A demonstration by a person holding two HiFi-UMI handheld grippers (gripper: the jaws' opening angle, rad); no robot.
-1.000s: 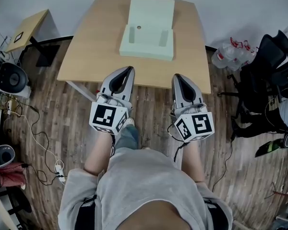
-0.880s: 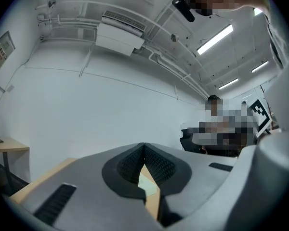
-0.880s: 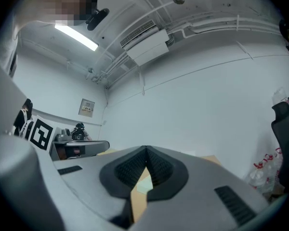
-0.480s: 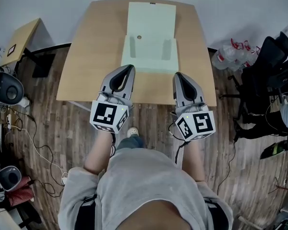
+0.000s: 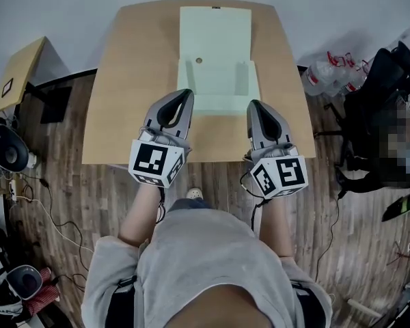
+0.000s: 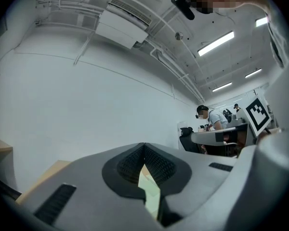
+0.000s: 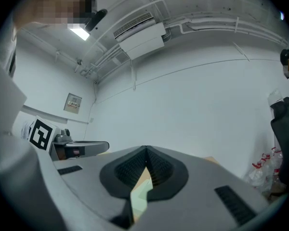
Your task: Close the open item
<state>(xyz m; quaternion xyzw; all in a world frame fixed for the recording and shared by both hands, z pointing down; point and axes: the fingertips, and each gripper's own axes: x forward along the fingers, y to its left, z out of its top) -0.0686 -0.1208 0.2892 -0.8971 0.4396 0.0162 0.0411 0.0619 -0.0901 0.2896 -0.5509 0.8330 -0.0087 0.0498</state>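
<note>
An open pale green box (image 5: 216, 86) lies on the wooden table (image 5: 133, 80), its lid (image 5: 215, 33) folded back flat toward the far edge. My left gripper (image 5: 184, 94) hovers over the table's near edge, just left of the box's front left corner, jaws shut and empty. At the front right corner, my right gripper (image 5: 254, 105) is also shut with nothing in it. In the left gripper view the tips (image 6: 144, 145) meet, and a sliver of the box (image 6: 151, 191) shows below them. The right gripper view shows the same: tips (image 7: 147, 149) together, box (image 7: 142, 191) beneath.
A small side table (image 5: 17, 74) stands at the left and a black office chair (image 5: 383, 101) at the right. Plastic bottles (image 5: 328, 74) lie by the wall. Cables (image 5: 55, 203) trail over the wooden floor. A person (image 6: 212, 117) stands at a desk far off.
Both grippers have come forward together from in front of the table to over its near edge. The box now sits right ahead of them. The jaws stayed shut.
</note>
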